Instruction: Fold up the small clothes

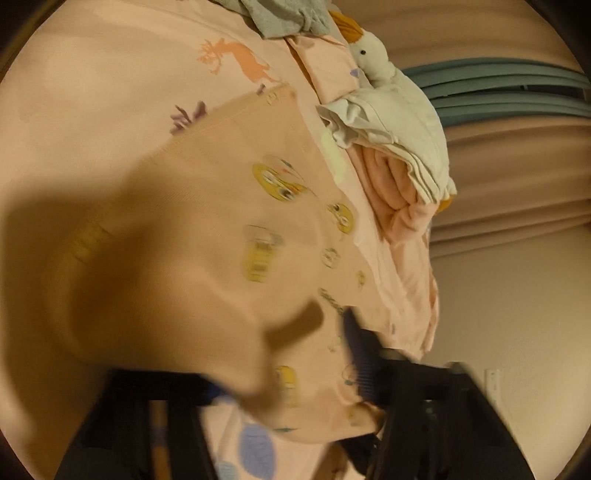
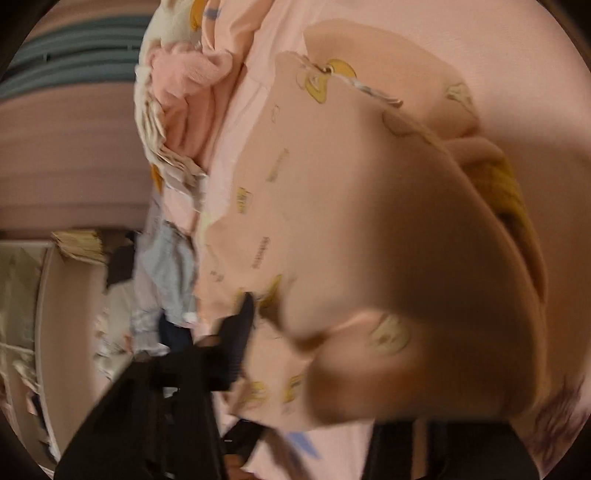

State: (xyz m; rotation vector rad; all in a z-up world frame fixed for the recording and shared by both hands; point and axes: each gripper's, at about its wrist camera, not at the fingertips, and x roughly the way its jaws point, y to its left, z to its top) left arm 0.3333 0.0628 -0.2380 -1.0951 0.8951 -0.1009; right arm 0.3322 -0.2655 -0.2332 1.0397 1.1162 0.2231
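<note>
A small peach garment [image 1: 236, 177] printed with yellow cartoon birds lies on a pink bedsheet [image 1: 110, 92]. Its near edge is lifted and curls toward the camera in a blurred fold. My left gripper [image 1: 284, 362] is shut on that edge. The right finger [image 1: 362, 354] shows a ridged pad, while cloth covers the left one. In the right wrist view the same garment [image 2: 295, 184] rises in a big fold [image 2: 424, 258]. My right gripper [image 2: 317, 354] is shut on its hem, with the left finger [image 2: 240, 332] showing and the other hidden under fabric.
A white stuffed duck [image 1: 373, 55] lies on folded white cloth [image 1: 406, 125] and a pink fluffy towel [image 1: 391, 192] at the bed's edge. A grey garment [image 1: 284, 18] sits at the far end. Pale blue clothing [image 2: 170, 266] lies beside the bed, near a curtain [image 2: 55, 147].
</note>
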